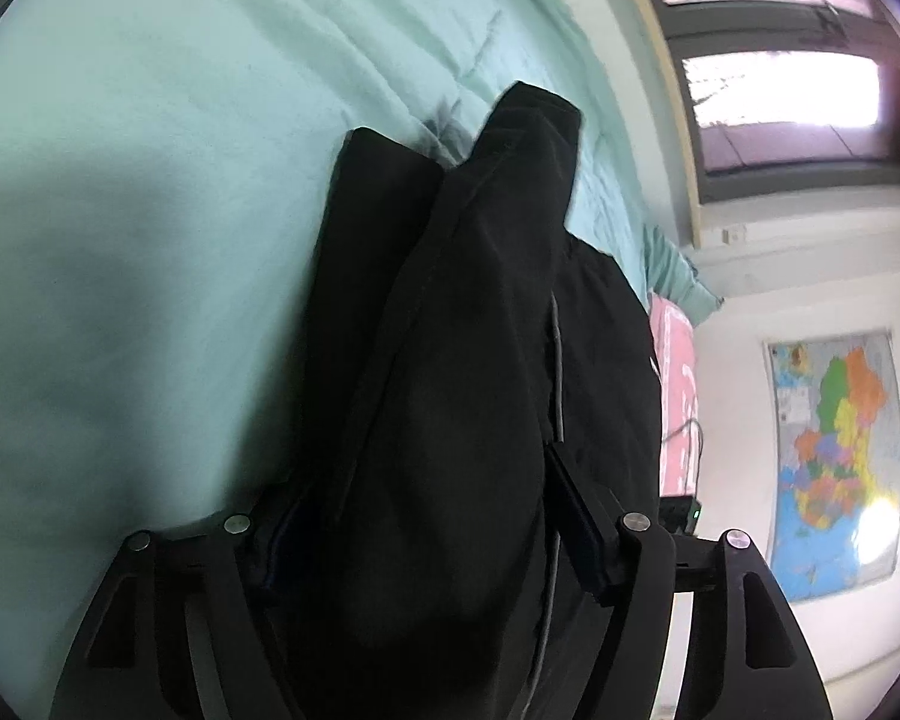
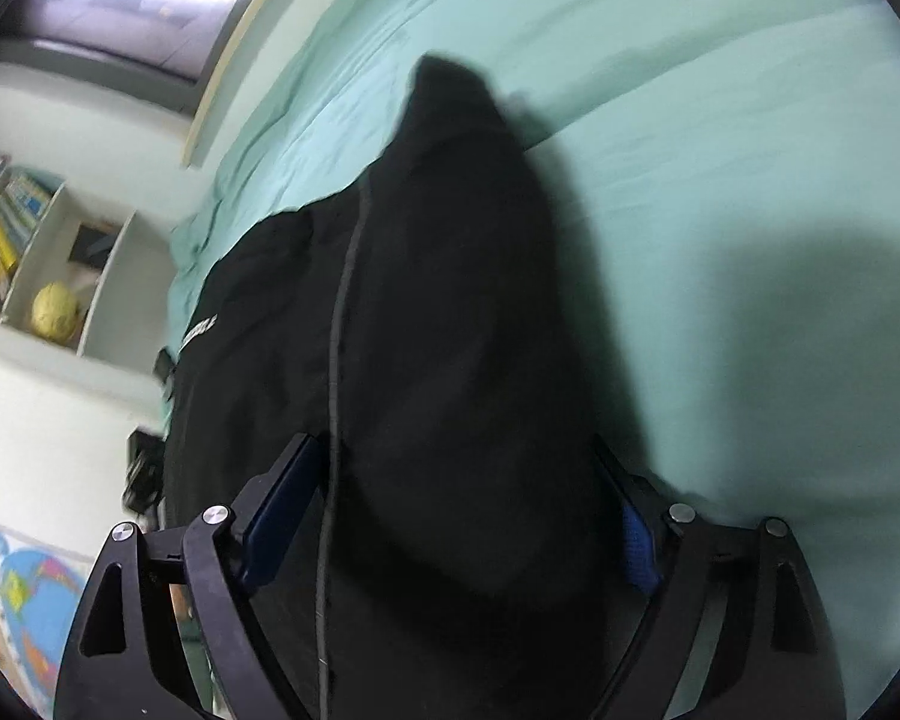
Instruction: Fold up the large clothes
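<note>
Black, smooth fabric fills the middle of both wrist views: a large dark jacket (image 1: pixel 462 360) with a grey zip line lies bunched on the mint-green quilted bedspread (image 1: pixel 150 180). One folded sleeve-like lobe rises to a blunt tip. The left tongs (image 1: pixel 426 516) stand wide, with a thick fold of the jacket between them; whether the pads press on it I cannot tell. To the right hang a pink cloth (image 1: pixel 675 396), a colourful map (image 1: pixel 834 456) on the white wall and a window (image 1: pixel 780 90).

From the right wrist, a white bookshelf (image 2: pixel 42 252) with a yellow ball (image 2: pixel 57 309) sits at left. The right tongs (image 2: pixel 456 516) are likewise spread wide around the jacket's bulk; their grip is unclear.
</note>
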`<state>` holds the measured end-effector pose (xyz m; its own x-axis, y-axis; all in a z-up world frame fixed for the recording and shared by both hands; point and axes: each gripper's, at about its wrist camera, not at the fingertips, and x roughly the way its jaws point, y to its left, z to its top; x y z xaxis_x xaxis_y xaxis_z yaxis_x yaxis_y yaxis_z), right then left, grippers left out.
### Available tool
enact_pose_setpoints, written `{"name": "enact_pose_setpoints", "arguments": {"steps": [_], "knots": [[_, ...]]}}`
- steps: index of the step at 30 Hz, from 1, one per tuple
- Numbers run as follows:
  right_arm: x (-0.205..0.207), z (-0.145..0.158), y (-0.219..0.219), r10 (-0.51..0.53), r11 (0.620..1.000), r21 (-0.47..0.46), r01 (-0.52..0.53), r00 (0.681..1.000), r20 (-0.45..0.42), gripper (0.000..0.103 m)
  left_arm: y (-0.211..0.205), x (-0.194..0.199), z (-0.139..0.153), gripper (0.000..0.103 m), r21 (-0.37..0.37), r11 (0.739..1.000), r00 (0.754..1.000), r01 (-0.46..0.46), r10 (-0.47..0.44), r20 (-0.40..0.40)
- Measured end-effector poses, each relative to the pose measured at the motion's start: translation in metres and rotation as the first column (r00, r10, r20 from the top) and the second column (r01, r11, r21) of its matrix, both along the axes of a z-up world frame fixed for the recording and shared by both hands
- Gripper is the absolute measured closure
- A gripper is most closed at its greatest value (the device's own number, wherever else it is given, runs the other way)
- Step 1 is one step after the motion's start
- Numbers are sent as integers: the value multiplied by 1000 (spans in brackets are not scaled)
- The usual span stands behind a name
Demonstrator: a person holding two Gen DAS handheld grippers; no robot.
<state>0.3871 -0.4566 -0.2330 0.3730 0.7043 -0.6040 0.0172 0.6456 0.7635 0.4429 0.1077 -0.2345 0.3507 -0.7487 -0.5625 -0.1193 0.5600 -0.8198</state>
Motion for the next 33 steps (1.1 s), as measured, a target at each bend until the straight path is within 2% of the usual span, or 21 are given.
{"name": "enact_pose_setpoints", "arguments": {"steps": [1, 3, 5, 7, 9, 10, 12, 13, 14, 17, 20, 24, 26, 29, 31, 33], "knots": [[4, 0, 9, 31, 1000, 3, -31, 1000, 0, 14, -1, 2, 0, 29, -1, 1000, 1000, -10, 10, -11], [10, 3, 28, 59, 996, -65, -58, 998, 9, 14, -1, 6, -3, 29, 3, 999, 998, -45, 45, -31], [7, 10, 30, 38, 996, -79, -36, 999, 25, 21, -2, 0, 1, 30, 20, 998, 998, -57, 57, -21], [-4, 19, 22, -1, 998, -65, 5, 999, 50, 47, -4, -8, 12, 54, 48, 997, 998, -68, 68, 12], [-19, 33, 19, -32, 998, -59, 38, 996, 88, 61, -11, -20, 34, 66, 86, 994, 995, -70, 63, 77], [-24, 38, 20, -34, 997, -67, 40, 995, 92, 64, -14, -27, 45, 68, 109, 992, 993, -68, 56, 108], [-37, 57, 29, -5, 995, -100, 14, 996, 93, 67, -25, -53, 83, 69, 192, 980, 978, -58, 17, 207], [-43, 64, 33, 0, 994, -107, 11, 995, 97, 68, -32, -67, 101, 70, 209, 976, 968, -53, -2, 252], [-51, 73, 36, 0, 995, -102, 11, 994, 105, 68, -35, -79, 116, 70, 198, 979, 959, -48, -11, 285], [-76, 103, 48, 4, 997, -71, 6, 989, 148, 70, -40, -120, 157, 71, 98, 995, 937, -17, -18, 349], [-121, 140, 73, 37, 996, -91, -19, 978, 205, 70, -46, -161, 194, 71, 116, 993, 916, -5, -42, 400], [-180, 178, 98, 59, 993, -115, -31, 967, 249, 70, -40, -212, 224, 71, 96, 995, 887, 15, -57, 458], [-207, 191, 99, 64, 991, -130, -31, 965, 253, 70, -37, -237, 228, 71, 108, 994, 881, 27, -74, 466], [-229, 193, 98, 67, 986, -165, -30, 971, 229, 70, -31, -266, 215, 71, 97, 995, 880, 36, -78, 468], [-233, 182, 101, 66, 982, -185, -31, 980, 187, 70, -25, -269, 193, 70, 71, 997, 900, 33, -61, 432], [-227, 155, 102, 53, 984, -177, -32, 992, 111, 70, -16, -262, 158, 70, 46, 999, 935, 28, -43, 352]]}}
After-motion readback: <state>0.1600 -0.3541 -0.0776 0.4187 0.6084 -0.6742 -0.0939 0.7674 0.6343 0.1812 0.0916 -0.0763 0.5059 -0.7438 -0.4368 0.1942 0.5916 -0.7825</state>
